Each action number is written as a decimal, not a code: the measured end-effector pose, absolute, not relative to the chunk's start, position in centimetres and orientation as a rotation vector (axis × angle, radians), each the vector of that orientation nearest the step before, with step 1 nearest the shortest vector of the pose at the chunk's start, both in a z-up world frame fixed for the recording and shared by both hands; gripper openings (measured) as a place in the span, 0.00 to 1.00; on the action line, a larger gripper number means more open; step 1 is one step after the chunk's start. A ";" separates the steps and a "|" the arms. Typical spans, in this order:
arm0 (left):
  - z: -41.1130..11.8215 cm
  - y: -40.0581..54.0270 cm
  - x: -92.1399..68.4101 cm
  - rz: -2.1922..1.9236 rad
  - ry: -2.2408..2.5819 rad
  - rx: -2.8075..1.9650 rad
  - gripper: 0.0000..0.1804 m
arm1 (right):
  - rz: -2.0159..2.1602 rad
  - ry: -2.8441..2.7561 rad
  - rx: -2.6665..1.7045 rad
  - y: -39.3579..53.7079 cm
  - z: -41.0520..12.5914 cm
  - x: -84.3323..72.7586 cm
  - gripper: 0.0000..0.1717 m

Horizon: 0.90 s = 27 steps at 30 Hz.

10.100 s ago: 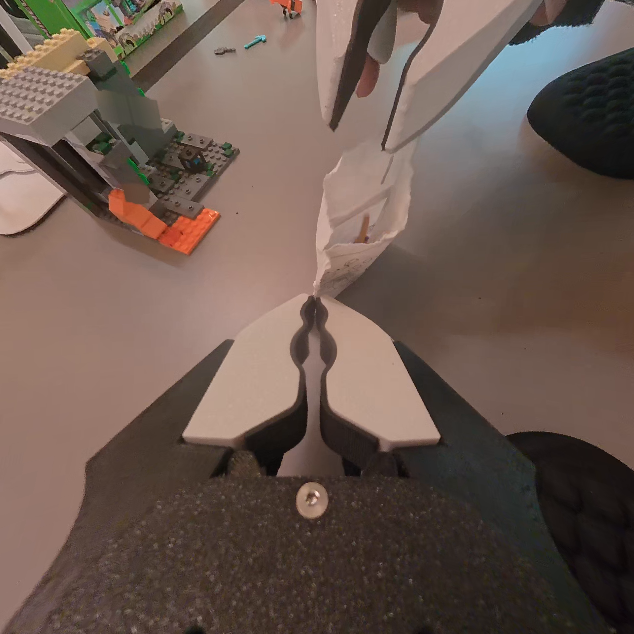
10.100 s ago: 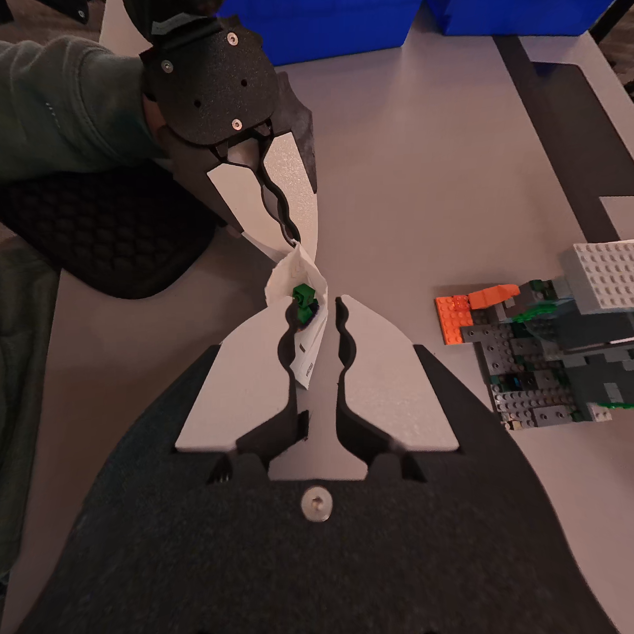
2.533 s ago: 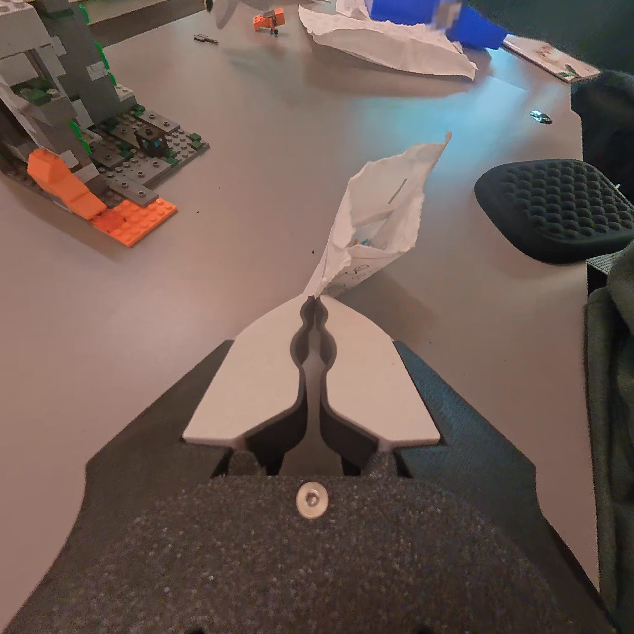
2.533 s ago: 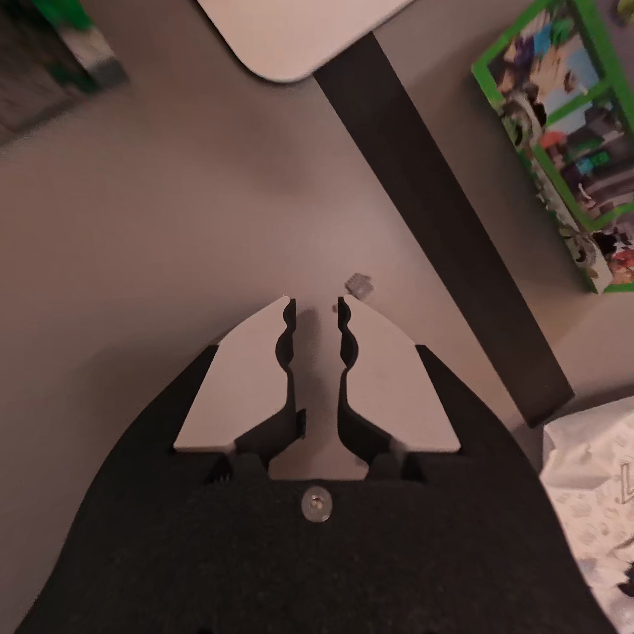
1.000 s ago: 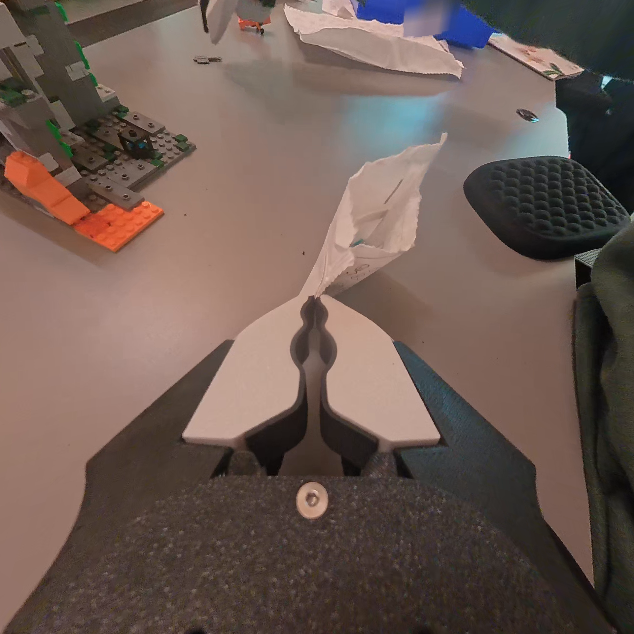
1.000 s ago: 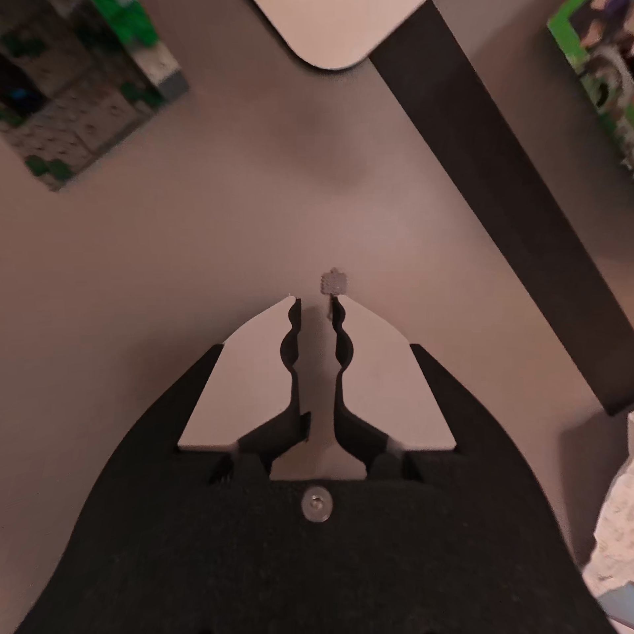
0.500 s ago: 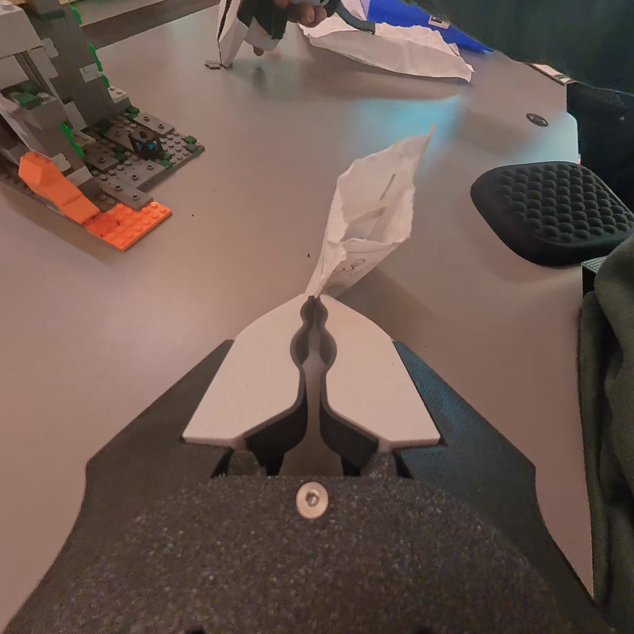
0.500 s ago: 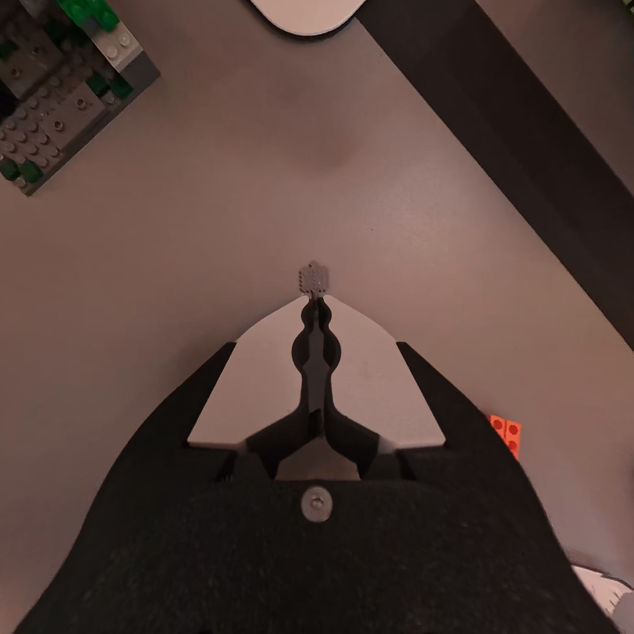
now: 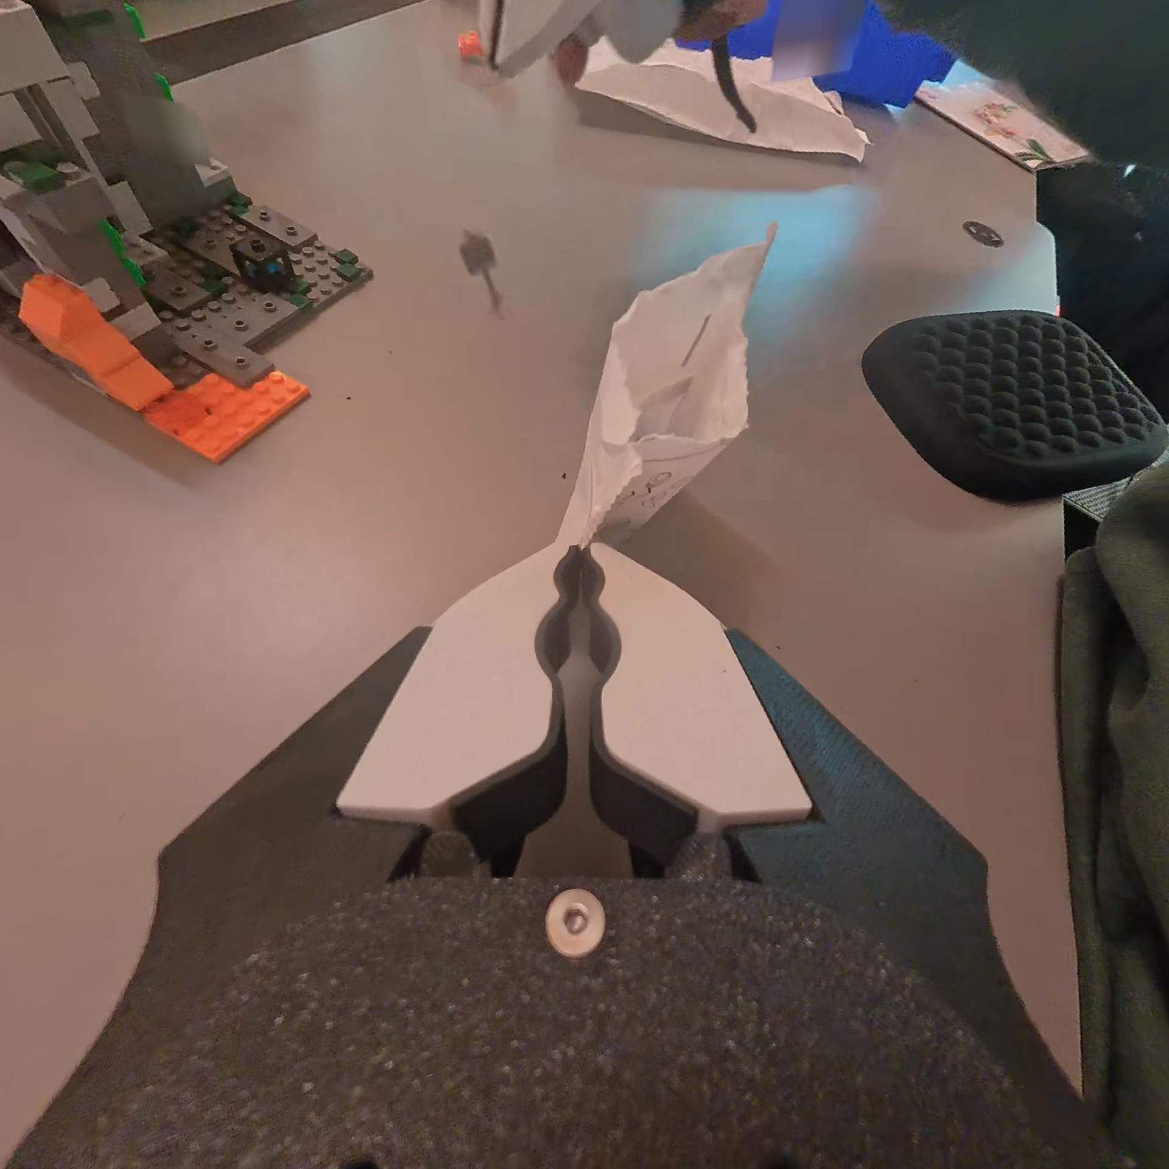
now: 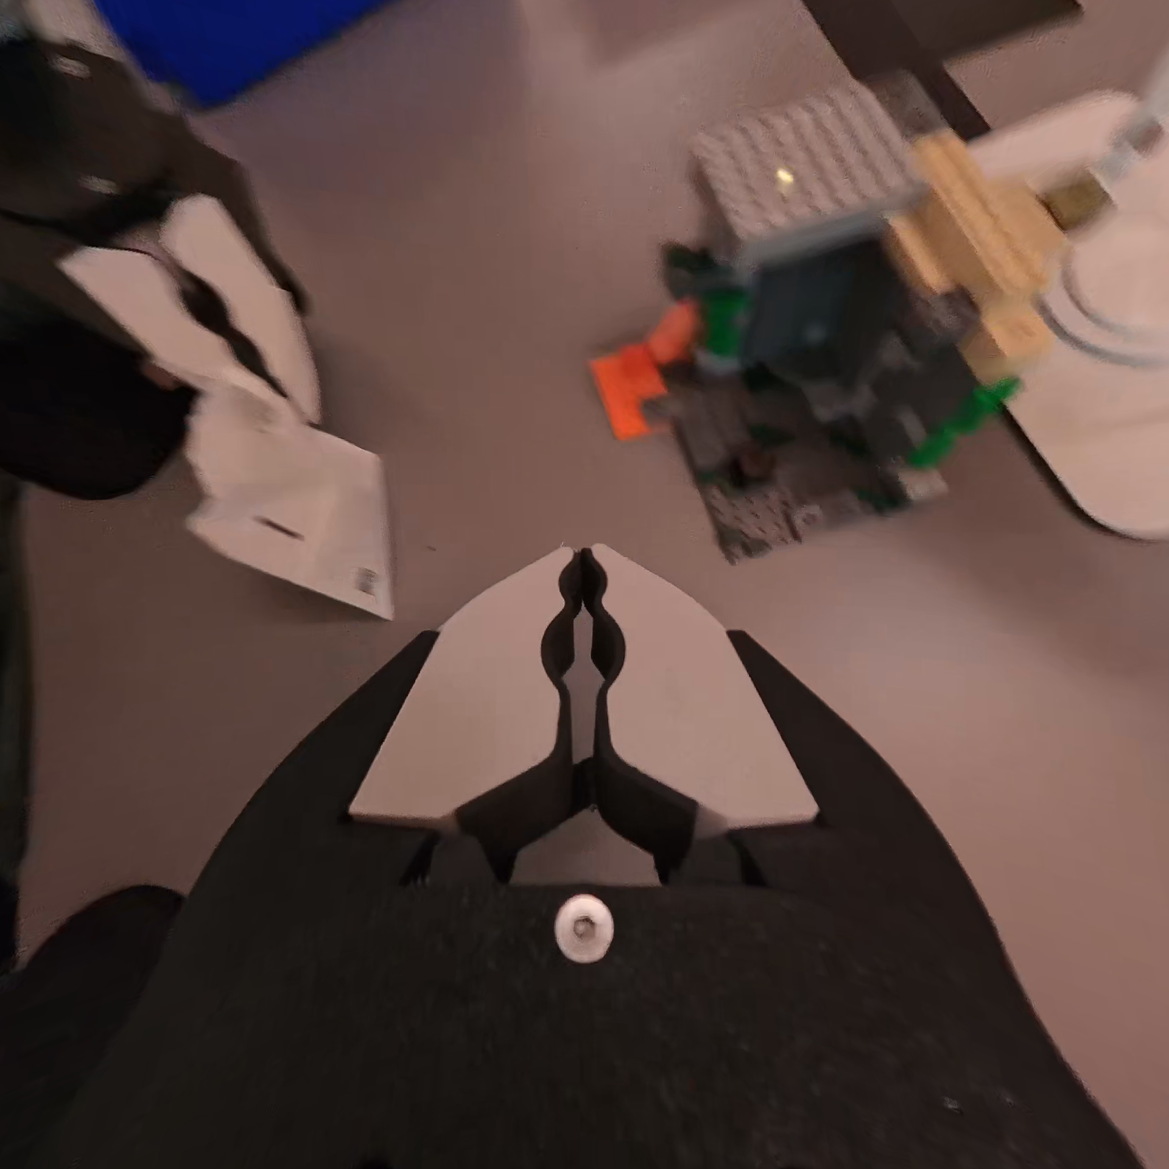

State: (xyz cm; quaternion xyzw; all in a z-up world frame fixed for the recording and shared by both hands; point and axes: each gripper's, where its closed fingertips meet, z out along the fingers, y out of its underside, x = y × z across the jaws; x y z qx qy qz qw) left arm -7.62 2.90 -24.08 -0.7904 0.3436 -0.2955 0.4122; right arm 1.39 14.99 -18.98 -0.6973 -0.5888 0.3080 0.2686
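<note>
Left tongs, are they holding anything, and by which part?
Yes: the left tongs are shut on the torn white paper bag, pinching its crumpled lower corner between the fingertips while the open torn end stands up.

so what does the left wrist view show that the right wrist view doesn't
Only the left wrist view: a second torn paper bag lying at the far end of the table, a small orange piece near it, a small grey piece blurred above the table, and a booklet at the far right edge.

Only the right wrist view: the right gripper with its jaws shut, and a white plate.

Both: the brick model, the grey table, and the left gripper pinching the torn white paper bag.
</note>
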 end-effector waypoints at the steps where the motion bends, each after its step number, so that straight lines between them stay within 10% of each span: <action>1: -24.1 2.9 -7.6 -0.746 0.864 -1.989 0.00 | 0.809 -1.621 -1.843 13.7 -18.4 0.6 0.00; 14: -24.1 2.7 -7.6 -0.733 0.879 -1.980 0.00 | 0.516 -2.052 -1.788 13.3 -27.9 1.9 0.17; 27: -24.1 2.8 -7.8 -0.719 0.884 -1.977 0.00 | 0.614 -2.212 -1.682 13.6 -28.5 1.8 0.09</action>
